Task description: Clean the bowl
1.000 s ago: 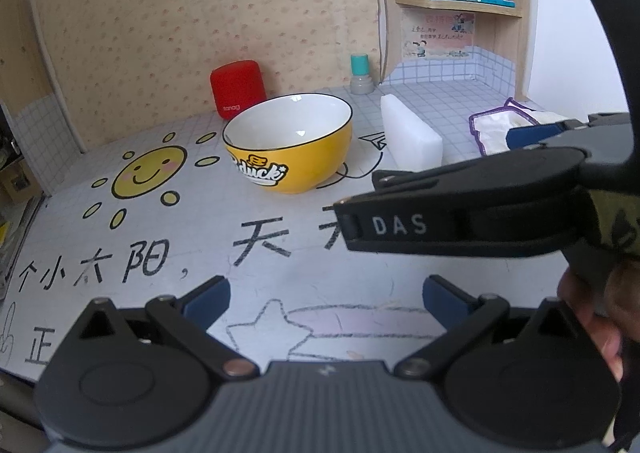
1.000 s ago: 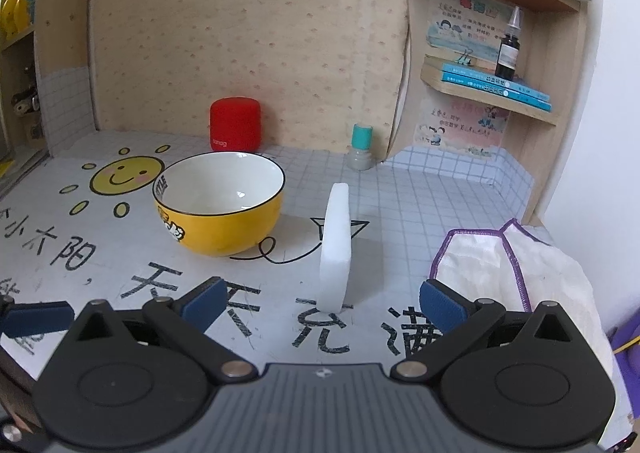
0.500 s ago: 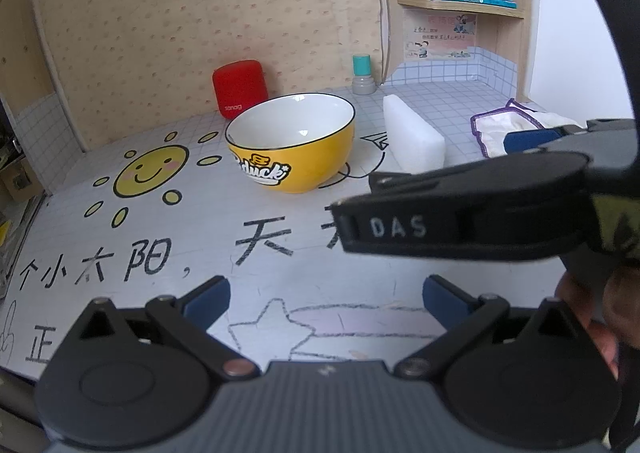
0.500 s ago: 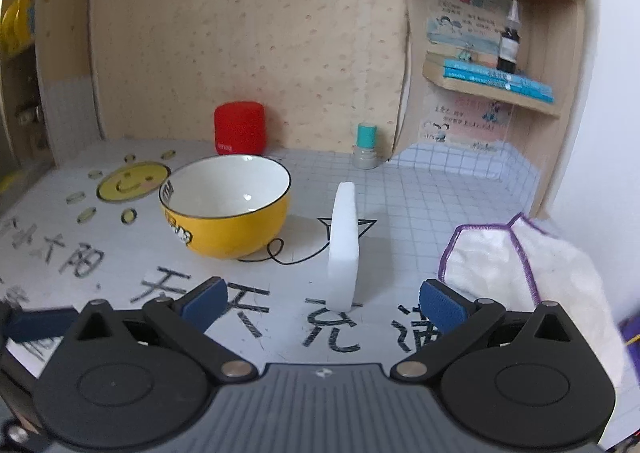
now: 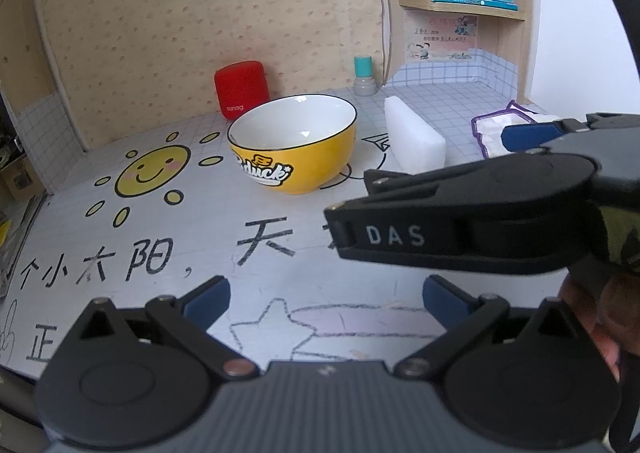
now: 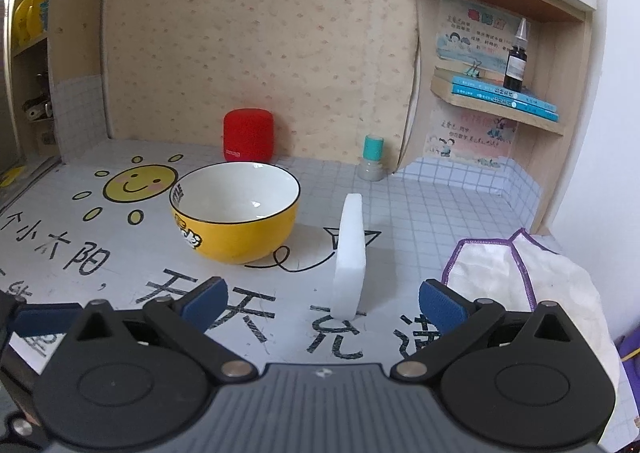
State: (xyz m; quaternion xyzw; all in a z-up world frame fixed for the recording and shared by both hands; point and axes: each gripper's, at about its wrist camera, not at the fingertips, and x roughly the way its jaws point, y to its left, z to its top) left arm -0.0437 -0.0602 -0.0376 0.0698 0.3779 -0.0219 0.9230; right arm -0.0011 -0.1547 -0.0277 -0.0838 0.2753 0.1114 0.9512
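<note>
One yellow bowl [image 6: 236, 219] with a white interior and a black rim is set upright on the printed desk mat [image 6: 420, 213], just right of the sun drawing [image 6: 134, 183]. One white sponge block [image 6: 351, 253] is stood on its edge to the right of the bowl, near it but not touching. One white cloth [image 6: 536, 293] with purple stitching is laid at the right edge of the mat, well apart from the bowl. Behind the bowl, by the back wall, one red speaker [image 6: 248, 135] and one small bottle [image 6: 372, 159] with a teal cap are placed. On the wall shelf, one dark dropper bottle [image 6: 516, 61] is stood on stacked books.

The right gripper [image 6: 322, 303] is held above the mat, with its two blue-padded fingers spread wide and nothing between them; the sponge block is seen ahead between them. The left gripper [image 5: 326, 299] is likewise held spread and empty, with the bowl ahead of it.
</note>
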